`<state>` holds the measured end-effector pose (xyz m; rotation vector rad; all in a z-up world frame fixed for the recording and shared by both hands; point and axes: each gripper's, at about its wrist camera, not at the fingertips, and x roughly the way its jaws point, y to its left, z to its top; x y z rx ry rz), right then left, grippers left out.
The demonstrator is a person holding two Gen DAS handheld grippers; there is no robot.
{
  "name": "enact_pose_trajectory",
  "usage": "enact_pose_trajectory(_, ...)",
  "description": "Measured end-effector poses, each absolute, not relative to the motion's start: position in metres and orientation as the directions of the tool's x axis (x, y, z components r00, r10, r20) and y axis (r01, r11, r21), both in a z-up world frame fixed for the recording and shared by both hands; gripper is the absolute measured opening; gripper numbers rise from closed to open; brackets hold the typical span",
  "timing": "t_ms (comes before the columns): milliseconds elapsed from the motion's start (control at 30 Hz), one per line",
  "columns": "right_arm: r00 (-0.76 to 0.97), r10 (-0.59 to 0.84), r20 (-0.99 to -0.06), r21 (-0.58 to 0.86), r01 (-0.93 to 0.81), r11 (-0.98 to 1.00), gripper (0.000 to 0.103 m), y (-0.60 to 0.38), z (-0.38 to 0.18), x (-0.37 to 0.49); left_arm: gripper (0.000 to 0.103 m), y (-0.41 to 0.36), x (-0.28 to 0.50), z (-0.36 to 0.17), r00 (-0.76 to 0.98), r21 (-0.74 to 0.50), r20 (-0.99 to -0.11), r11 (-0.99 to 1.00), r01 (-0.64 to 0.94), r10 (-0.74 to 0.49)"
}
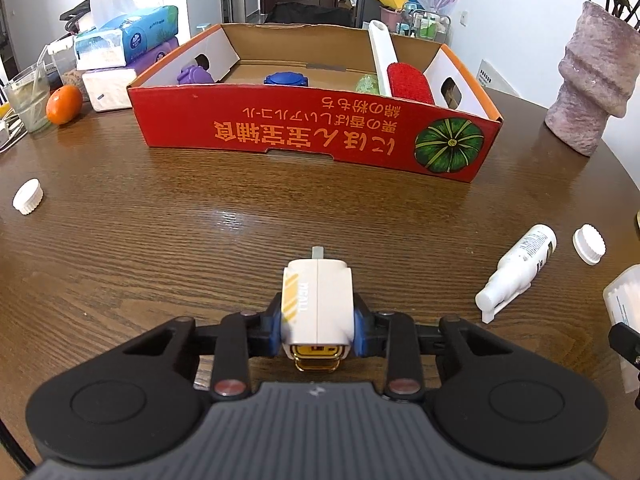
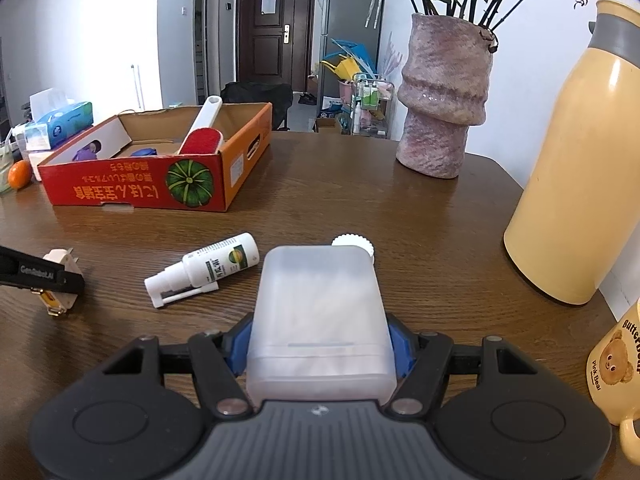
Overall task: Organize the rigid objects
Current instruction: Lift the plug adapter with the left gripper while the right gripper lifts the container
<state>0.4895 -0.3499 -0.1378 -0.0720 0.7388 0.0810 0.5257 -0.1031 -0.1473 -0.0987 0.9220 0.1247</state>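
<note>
My left gripper (image 1: 318, 330) is shut on a white charger plug (image 1: 318, 304), low over the wooden table (image 1: 200, 220). My right gripper (image 2: 320, 344) is shut on a translucent white plastic box (image 2: 320, 312). A red cardboard box (image 1: 316, 136) stands open at the far side, also in the right wrist view (image 2: 132, 188). It holds a red lint brush (image 1: 408, 80), a blue lid (image 1: 286, 79) and a purple item (image 1: 194, 74). A white spray bottle (image 1: 516, 268) lies on the table between the grippers, also in the right wrist view (image 2: 204, 270).
White caps lie at the left (image 1: 27, 196) and right (image 1: 588, 244). A pink vase (image 2: 444, 96), yellow thermos (image 2: 576, 184) and bear mug (image 2: 616, 372) stand at the right. Tissue packs (image 1: 124, 36), an orange (image 1: 63, 104) and a glass (image 1: 28, 96) stand at the far left.
</note>
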Motion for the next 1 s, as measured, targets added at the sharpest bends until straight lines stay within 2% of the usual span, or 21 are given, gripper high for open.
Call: enact_pose_trajectory(1000, 0.773, 0.155, -0.615, -0.012, -0.206, 0.978, 0.065, -0.303, -0.105, 0.442, 0.032, -0.075, 0.460, -0.101, 0.664, -0.043, -0.745, 0.988, -0.147, 0.067)
